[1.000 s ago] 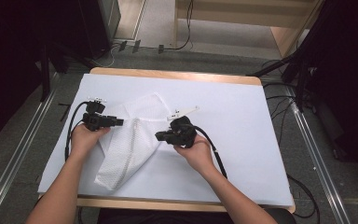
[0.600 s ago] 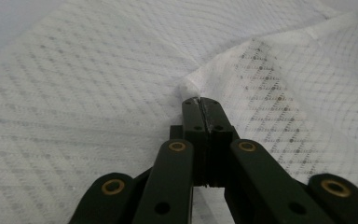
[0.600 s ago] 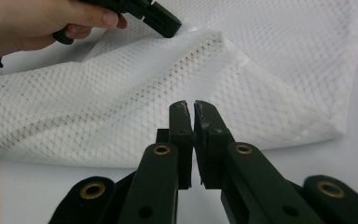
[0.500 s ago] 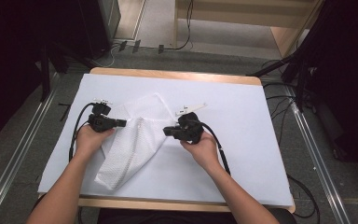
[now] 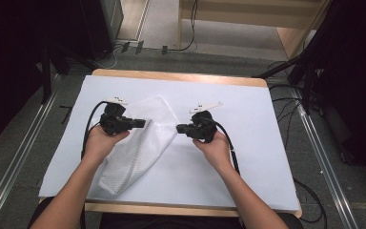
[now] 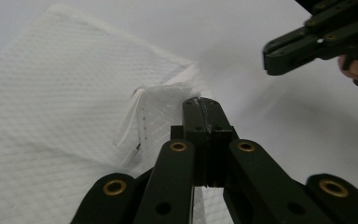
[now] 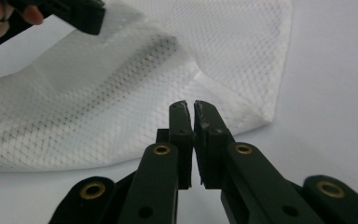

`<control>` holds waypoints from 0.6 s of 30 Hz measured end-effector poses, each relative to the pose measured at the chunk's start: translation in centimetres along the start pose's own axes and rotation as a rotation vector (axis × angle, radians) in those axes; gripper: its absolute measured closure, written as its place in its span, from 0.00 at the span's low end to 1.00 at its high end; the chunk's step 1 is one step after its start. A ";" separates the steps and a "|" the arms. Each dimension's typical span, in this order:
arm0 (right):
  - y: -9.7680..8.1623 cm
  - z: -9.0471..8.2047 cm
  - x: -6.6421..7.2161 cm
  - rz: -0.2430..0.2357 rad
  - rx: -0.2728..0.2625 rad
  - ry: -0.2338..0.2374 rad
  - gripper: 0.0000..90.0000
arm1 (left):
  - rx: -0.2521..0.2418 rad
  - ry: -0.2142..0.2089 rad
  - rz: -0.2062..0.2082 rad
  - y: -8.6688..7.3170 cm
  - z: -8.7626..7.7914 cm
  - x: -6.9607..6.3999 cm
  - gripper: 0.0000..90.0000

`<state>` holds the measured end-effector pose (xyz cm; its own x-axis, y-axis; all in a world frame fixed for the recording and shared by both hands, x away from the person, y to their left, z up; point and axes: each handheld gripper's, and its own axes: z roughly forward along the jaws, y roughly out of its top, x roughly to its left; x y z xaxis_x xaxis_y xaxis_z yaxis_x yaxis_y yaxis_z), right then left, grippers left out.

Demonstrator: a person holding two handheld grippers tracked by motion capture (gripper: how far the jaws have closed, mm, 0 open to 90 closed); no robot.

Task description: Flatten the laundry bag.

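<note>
A white mesh bag (image 5: 138, 148) lies crumpled on the white sheet (image 5: 252, 162), left of the middle. My left gripper (image 5: 143, 123) is shut on a raised fold of the bag's edge (image 6: 168, 98), beside a white cord, and its jaws (image 6: 200, 103) meet with fabric at the tips. In the right gripper view that left gripper (image 7: 81, 14) holds the mesh (image 7: 121, 93) lifted off the sheet. My right gripper (image 5: 178, 128) hovers just right of the bag, pointing at it. Its jaws (image 7: 189, 106) are shut with nothing between them. It also appears in the left gripper view (image 6: 284, 56).
The sheet covers a wooden table (image 5: 181, 76). Bare sheet stretches to the right and toward the far edge. Metal floor rails (image 5: 19, 162) run along both sides, cables (image 5: 286, 105) trail at the right, and wooden furniture (image 5: 286, 33) stands beyond the table.
My left gripper has risen and moved a little right, taking the bag's edge up with it. My right gripper has drifted right, off the bag.
</note>
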<state>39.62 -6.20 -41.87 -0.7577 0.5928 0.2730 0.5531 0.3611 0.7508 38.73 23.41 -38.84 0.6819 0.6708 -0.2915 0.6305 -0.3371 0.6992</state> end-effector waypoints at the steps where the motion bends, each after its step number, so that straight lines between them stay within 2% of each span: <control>1: 0.0 -0.2 -0.2 0.002 -0.003 -0.007 0.97 | -0.004 -0.018 0.010 0.3 0.1 -0.5 1.00; 4: -0.1 -1.2 -1.0 0.019 -0.011 -0.026 0.97 | 0.001 -0.046 0.046 1.2 0.7 -2.2 1.00; 8: -0.2 -2.9 -2.1 0.041 -0.034 -0.054 0.97 | 0.015 -0.081 0.067 2.0 1.6 -3.8 1.00; 11: -0.5 -4.3 -3.3 0.064 -0.059 -0.078 0.97 | 0.019 -0.110 0.066 2.7 2.4 -4.8 1.00; 18: -1.9 -6.9 -5.4 0.115 -0.074 -0.140 0.97 | 0.033 -0.184 0.115 4.2 4.2 -7.9 1.00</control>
<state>40.30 -15.08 -40.65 -0.6327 0.7232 0.2769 0.6020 0.2343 0.7634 37.52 13.91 -36.29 0.8046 0.4955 -0.3273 0.5541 -0.4282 0.7139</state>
